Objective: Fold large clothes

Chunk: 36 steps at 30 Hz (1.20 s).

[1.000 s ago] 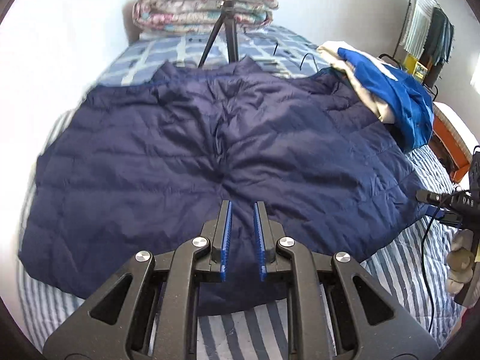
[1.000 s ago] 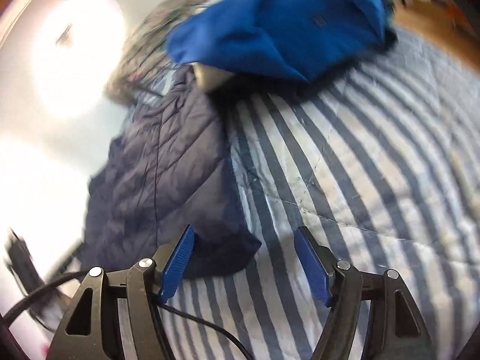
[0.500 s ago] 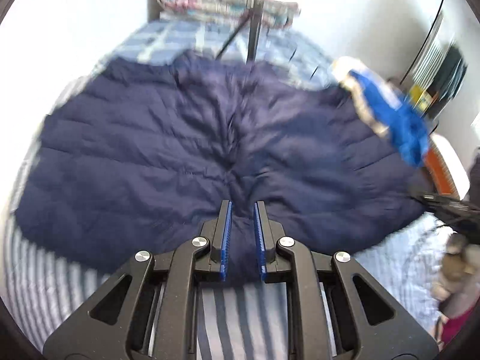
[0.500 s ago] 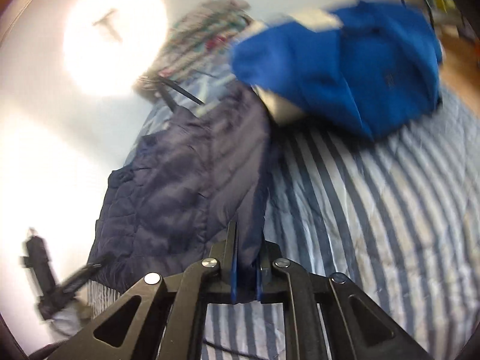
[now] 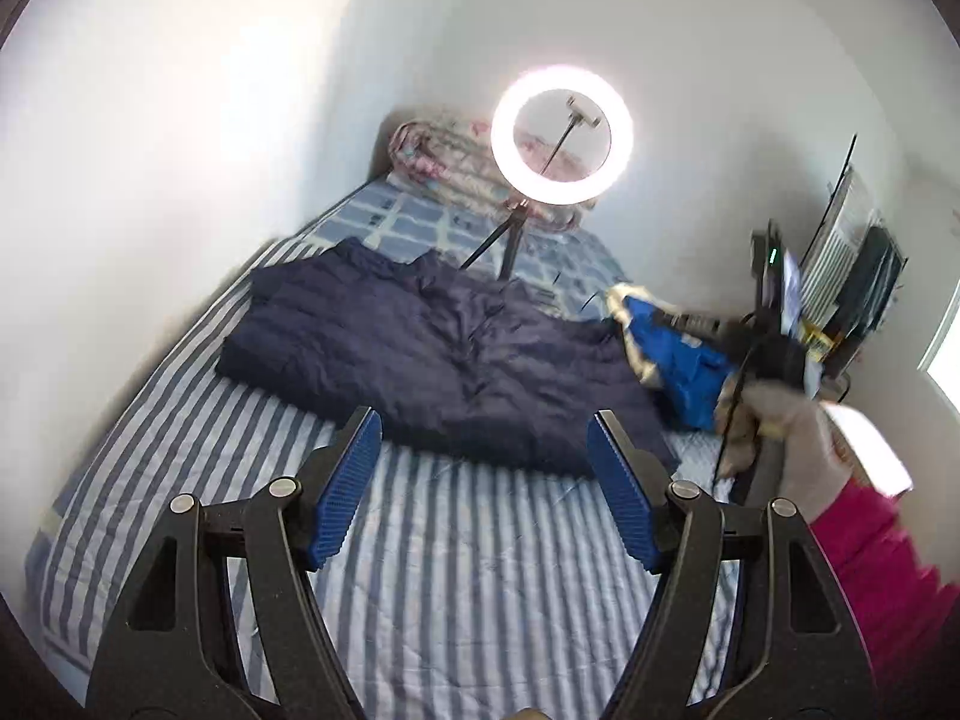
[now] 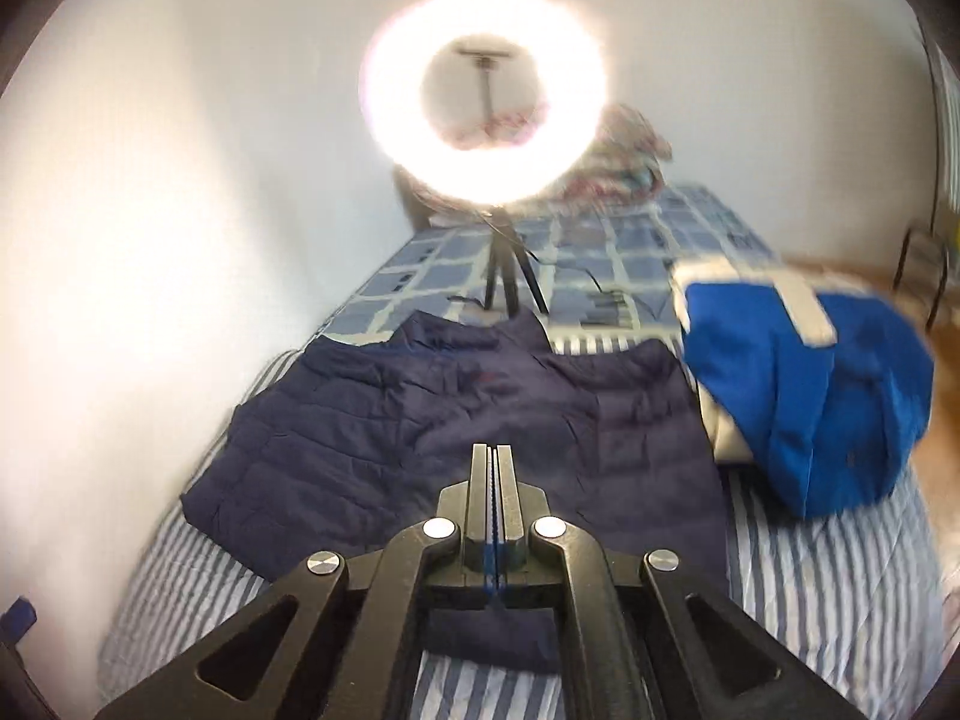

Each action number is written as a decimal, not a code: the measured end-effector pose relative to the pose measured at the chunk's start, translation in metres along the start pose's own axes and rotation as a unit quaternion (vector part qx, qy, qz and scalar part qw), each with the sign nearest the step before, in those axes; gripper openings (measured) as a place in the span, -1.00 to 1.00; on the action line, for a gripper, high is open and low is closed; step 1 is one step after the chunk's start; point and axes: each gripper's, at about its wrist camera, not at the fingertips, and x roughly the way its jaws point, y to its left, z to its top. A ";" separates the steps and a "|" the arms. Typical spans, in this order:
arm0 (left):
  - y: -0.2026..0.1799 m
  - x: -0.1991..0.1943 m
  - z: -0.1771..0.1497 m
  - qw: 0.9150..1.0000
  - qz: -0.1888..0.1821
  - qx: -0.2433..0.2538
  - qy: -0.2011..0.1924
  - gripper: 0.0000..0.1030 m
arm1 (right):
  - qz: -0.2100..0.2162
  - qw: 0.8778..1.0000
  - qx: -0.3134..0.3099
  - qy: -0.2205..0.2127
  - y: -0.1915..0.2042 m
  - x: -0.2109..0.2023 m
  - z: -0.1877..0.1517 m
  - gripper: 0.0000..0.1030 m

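Left gripper (image 5: 483, 468): jaws opening, nothing between them, above striped bedsheet (image 5: 480, 570). Navy quilted jacket (image 5: 444, 354): flat across the bed. Right gripper (image 6: 492, 480): fingers closed together; whether they pinch the jacket hem, cannot tell. Blue garment (image 6: 810, 396): heaped beside the jacket's right edge.

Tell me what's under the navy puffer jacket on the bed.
The navy puffer jacket lies flat on the blue-and-white striped bedspread, which shows around its near and left edges. Whatever the jacket covers directly beneath it cannot be seen. The blue garment lies beside it.
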 end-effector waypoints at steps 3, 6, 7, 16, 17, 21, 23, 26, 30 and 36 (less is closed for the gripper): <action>0.012 0.009 -0.008 1.000 0.002 -0.008 0.027 0.41 | 0.015 0.998 0.055 0.013 -0.014 0.005 -0.007 -0.82; 0.020 0.011 -0.010 0.999 0.003 -0.015 0.034 0.41 | 0.018 0.991 0.128 0.031 -0.046 0.009 -0.031 -0.08; 0.021 0.012 -0.011 0.999 0.002 -0.017 0.036 0.41 | 0.013 0.986 0.158 0.041 -0.062 0.013 -0.044 -0.03; 0.019 0.022 -0.021 0.999 0.002 -0.009 0.052 0.41 | 0.012 0.913 0.399 0.086 -0.165 0.065 -0.144 0.21; 0.018 0.023 -0.022 0.998 0.000 -0.006 0.054 0.41 | 0.012 0.911 0.404 0.080 -0.167 0.067 -0.145 0.21; 0.013 0.026 -0.024 0.998 -0.006 0.000 0.061 0.41 | -0.004 0.905 0.419 0.068 -0.168 0.061 -0.142 0.21; 0.014 0.025 -0.024 0.998 -0.006 0.001 0.060 0.41 | 0.012 0.903 0.426 0.056 -0.168 0.047 -0.148 0.23; 0.016 0.024 -0.023 0.998 -0.009 -0.007 0.059 0.41 | 0.024 0.893 0.447 0.048 -0.171 0.030 -0.168 0.39; 0.013 0.022 -0.025 0.998 -0.011 0.001 0.061 0.41 | 0.042 0.872 0.483 0.065 -0.179 0.041 -0.192 0.38; 0.015 0.022 -0.026 0.998 -0.012 -0.005 0.064 0.41 | 0.010 0.892 0.450 0.050 -0.173 0.071 -0.165 -0.03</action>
